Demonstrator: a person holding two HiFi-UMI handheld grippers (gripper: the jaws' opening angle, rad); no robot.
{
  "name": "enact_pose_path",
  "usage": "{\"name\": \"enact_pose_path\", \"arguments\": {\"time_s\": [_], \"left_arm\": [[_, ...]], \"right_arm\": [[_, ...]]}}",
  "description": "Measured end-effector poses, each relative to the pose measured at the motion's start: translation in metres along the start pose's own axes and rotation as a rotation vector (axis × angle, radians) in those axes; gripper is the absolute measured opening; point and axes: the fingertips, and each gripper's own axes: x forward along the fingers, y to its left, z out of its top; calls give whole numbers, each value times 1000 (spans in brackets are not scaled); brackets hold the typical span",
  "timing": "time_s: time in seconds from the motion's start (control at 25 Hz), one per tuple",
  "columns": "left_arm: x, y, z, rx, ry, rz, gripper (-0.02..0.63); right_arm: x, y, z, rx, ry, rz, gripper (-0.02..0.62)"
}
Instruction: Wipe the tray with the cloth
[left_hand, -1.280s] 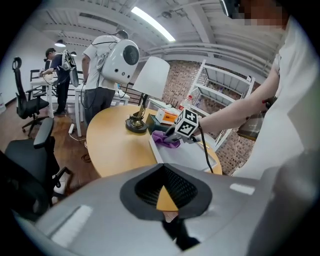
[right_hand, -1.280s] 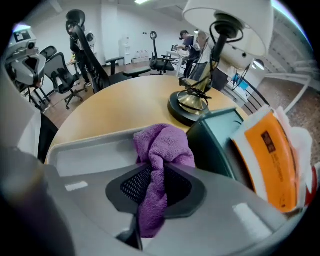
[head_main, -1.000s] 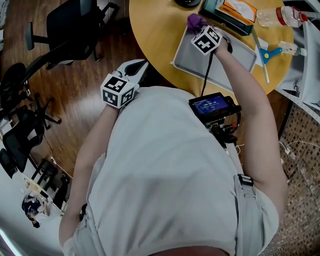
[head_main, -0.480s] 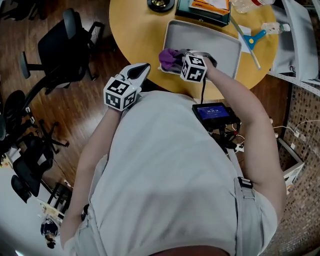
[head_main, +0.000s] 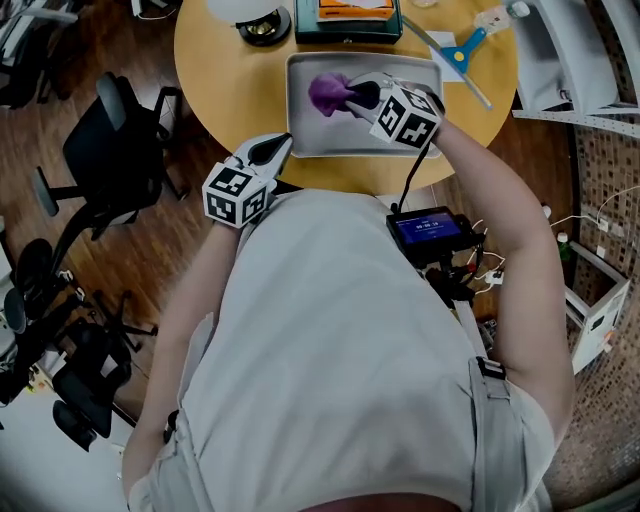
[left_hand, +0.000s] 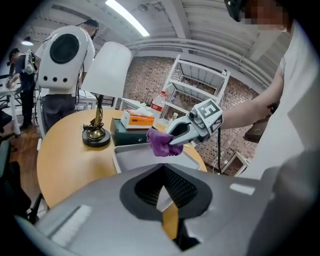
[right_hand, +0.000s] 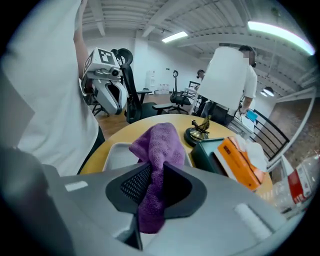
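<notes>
A grey tray (head_main: 400, 140) lies on the round yellow table (head_main: 215, 70) just ahead of me. My right gripper (head_main: 358, 95) is shut on a purple cloth (head_main: 328, 92) and holds it over the tray's left part. In the left gripper view the cloth (left_hand: 160, 142) hangs clear above the tray (left_hand: 130, 159). From the right gripper view the cloth (right_hand: 157, 150) is pinched between the pads, bunched above them. My left gripper (head_main: 275, 148) hovers at the table's near edge, left of the tray, shut with nothing in it.
At the table's far side stand a lamp (head_main: 255, 15) with a white shade and a dark box (head_main: 350, 20) with an orange pack. A blue-handled tool (head_main: 462, 45) lies right of the tray. White shelving (head_main: 570, 50) is at right, office chairs (head_main: 115, 150) at left.
My right gripper has carried the cloth from the tray's left edge up and over the tray. The left gripper has moved closer to the table's edge.
</notes>
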Motion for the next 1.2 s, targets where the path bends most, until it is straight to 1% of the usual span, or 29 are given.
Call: {"name": "enact_pose_path", "arguments": {"time_s": [0.12,0.32,0.52,0.64,0.76,0.84,0.92,1.0,1.08,1.12,1.2], "left_arm": [[9,-1,2,9,7,-18,0],[17,10,-1,7,6,-54,0],[37,-24,23,36,3,-54,0],[45,-29,31,45,3,-51,0],[48,-31,33,48,11,-42,0],[46,-32,31,52,14,-32,0],[36,-32,27,58,10,-21,0],[25,-32,22,59,5,-9,0],[24,-31,21,52,7,3,0],[26,-29,21,47,10,9,0],[29,-27,20,38,13,18,0]], "right_arm": [[-21,-22,-32,59,35,-68,66],[-39,-54,-92,246,75,-203,66],[-113,-71,-172,417,103,-355,66],[-131,-74,-225,550,163,-408,66],[-130,-63,-273,734,260,-412,66],[-120,-51,-289,812,292,-385,66],[-112,-34,-303,838,368,-368,67],[-108,-22,-313,832,452,-369,67],[-106,-20,-328,832,507,-376,67],[-104,-22,-335,841,510,-381,69],[-97,-28,-334,868,456,-378,71]]}}
